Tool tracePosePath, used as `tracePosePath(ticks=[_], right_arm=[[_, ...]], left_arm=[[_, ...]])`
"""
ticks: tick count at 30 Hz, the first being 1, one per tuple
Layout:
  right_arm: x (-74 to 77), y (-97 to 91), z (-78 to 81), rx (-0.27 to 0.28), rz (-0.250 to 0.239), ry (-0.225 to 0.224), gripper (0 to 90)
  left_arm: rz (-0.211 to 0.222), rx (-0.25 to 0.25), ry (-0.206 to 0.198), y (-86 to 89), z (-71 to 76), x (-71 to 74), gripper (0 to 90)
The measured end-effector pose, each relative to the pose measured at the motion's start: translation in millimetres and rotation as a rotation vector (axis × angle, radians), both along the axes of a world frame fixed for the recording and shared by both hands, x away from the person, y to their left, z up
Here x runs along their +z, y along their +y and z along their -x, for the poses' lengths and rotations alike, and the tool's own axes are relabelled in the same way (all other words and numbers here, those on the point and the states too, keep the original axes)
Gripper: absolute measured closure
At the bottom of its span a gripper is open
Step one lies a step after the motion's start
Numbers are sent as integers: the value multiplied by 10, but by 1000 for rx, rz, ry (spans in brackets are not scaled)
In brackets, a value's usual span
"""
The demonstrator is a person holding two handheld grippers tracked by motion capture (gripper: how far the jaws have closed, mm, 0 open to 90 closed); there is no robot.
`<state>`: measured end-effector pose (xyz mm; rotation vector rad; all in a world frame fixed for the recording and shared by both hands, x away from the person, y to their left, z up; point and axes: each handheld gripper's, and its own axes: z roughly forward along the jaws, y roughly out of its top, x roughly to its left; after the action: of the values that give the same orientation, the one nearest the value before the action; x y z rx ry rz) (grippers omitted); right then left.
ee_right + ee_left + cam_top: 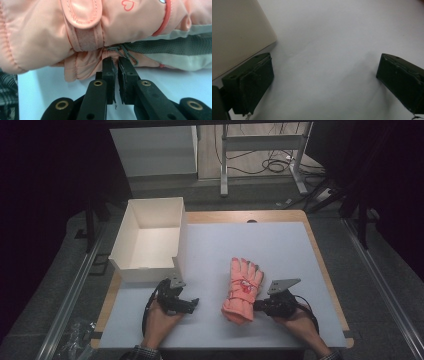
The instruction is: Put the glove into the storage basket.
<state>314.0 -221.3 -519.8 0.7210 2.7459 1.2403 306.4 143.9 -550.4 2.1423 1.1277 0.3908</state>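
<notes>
Glove (242, 289), pink, lies flat on the white mat (280, 250) right of centre. Long axis runs near-far with a slight tilt: fingers point away, cuff end sits nearest the person. In the right gripper view the glove (105, 27) looks like a stacked pair, with a velcro strap (86, 37) and a small grey clip (125, 52) where the two layers meet.

Right gripper (261, 306) is against the glove's right edge, low down near the cuff, approaching side-on, so roughly across the long axis. Its own view shows the right gripper (115, 63) with jaws nearly together, only a thin slit between the pads, tips at the seam by the clip. Reads as a pinch on a fold of glove fabric or the clip. I can't tell exactly which, since the tips bury into the seam.

Left gripper (187, 304) sits on the mat left of the glove, clearly apart from it, just in front of the box (150, 237). Its view has the left gripper (324, 75) spread wide, nothing between the jaws, bare mat underneath, box wall (234, 32) at the left.

Key relation: box is left and farther away from the glove. My guess is the right hand carries it, with the grip near the cuff, so the finger end will likely hang or drag. The left is closer to the box but idle.
</notes>
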Motion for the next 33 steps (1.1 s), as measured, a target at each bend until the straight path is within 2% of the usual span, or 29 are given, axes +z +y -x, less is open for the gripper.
tracePosePath(ticks=[8,13,17,29,33], right_arm=[[-24,164,-89,-26,-8,8,835],[-49,256,-175,-56,4,2,840],[-77,318,-252,-64,-12,12,841],[-114,543,-436,-83,17,-42,841],[-120,590,-451,-89,31,-48,841]], left_arm=[[-3,-3,2,3,0,2,10],[-3,-2,1,2,0,1,10],[-3,-3,1,3,-1,1,10],[-6,-3,1,2,0,2,10],[-7,-3,1,0,0,2,10]])
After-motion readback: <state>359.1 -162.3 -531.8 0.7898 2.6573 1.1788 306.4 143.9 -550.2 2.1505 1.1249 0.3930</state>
